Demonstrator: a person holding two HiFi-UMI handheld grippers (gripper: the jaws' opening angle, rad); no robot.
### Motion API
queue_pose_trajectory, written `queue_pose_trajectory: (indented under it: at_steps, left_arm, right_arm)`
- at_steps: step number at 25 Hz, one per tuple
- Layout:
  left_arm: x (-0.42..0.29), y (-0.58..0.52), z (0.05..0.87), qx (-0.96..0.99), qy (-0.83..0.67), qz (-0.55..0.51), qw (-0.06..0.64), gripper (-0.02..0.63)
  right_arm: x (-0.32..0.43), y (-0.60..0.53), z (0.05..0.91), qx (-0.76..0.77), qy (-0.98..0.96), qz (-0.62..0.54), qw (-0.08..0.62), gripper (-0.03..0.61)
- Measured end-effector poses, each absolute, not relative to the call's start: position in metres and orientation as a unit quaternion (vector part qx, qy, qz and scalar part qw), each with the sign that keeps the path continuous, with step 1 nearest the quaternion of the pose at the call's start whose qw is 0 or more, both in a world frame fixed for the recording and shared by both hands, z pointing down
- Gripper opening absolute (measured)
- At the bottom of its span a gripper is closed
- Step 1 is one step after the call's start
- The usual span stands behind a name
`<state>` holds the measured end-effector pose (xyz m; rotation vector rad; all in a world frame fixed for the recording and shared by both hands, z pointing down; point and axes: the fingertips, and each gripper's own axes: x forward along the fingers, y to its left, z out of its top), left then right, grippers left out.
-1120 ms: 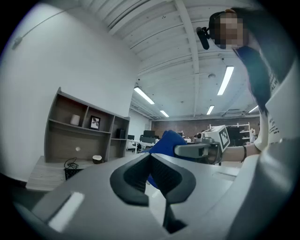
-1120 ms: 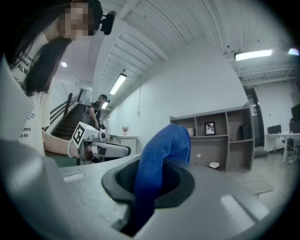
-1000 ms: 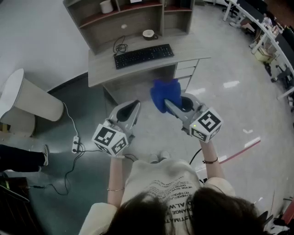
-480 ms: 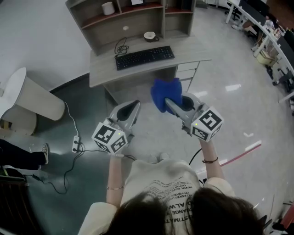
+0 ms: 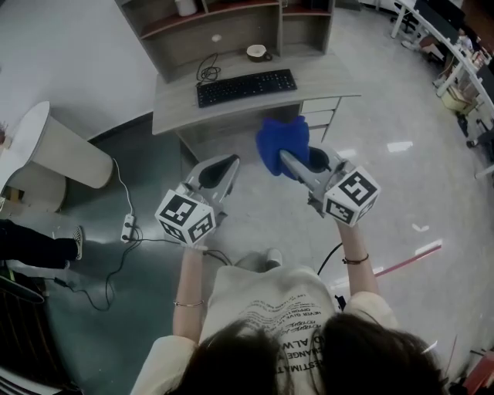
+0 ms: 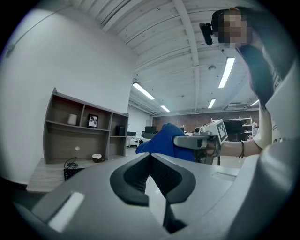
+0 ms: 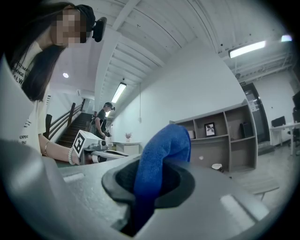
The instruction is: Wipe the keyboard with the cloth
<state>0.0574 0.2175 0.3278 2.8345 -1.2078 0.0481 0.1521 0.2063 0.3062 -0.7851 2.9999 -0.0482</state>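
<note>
A black keyboard (image 5: 247, 86) lies on the grey desk (image 5: 316, 74) ahead of me, also just seen in the left gripper view (image 6: 71, 173). My right gripper (image 5: 287, 160) is shut on a blue cloth (image 5: 279, 142), held in the air short of the desk's front edge; the cloth (image 7: 159, 159) bunches up between its jaws. My left gripper (image 5: 225, 168) is beside it to the left, shut with nothing in it, its jaws meeting in the left gripper view (image 6: 151, 159). Both grippers are well clear of the keyboard.
A small bowl (image 5: 256, 52) and a coiled cable (image 5: 205, 74) sit behind the keyboard, under a shelf unit (image 5: 224, 19). A white round table (image 5: 46, 158) stands at left, and a power strip (image 5: 128, 228) with cords lies on the floor. Another person (image 7: 101, 122) stands far off by stairs.
Both grippers and the cloth have risen slightly in the head view and come a little nearer the desk. Their grip states are unchanged.
</note>
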Motion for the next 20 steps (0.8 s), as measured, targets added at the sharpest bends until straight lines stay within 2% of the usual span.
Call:
queue_pose_trajectory:
  at_steps: [20]
  left_arm:
    - [0.052, 0.152, 0.354, 0.924, -0.377, 0.020, 0.063, -0.003]
  right_arm:
    - [0.146, 0.143, 0.320, -0.251, 0.967, -0.038, 0.019, 0.052]
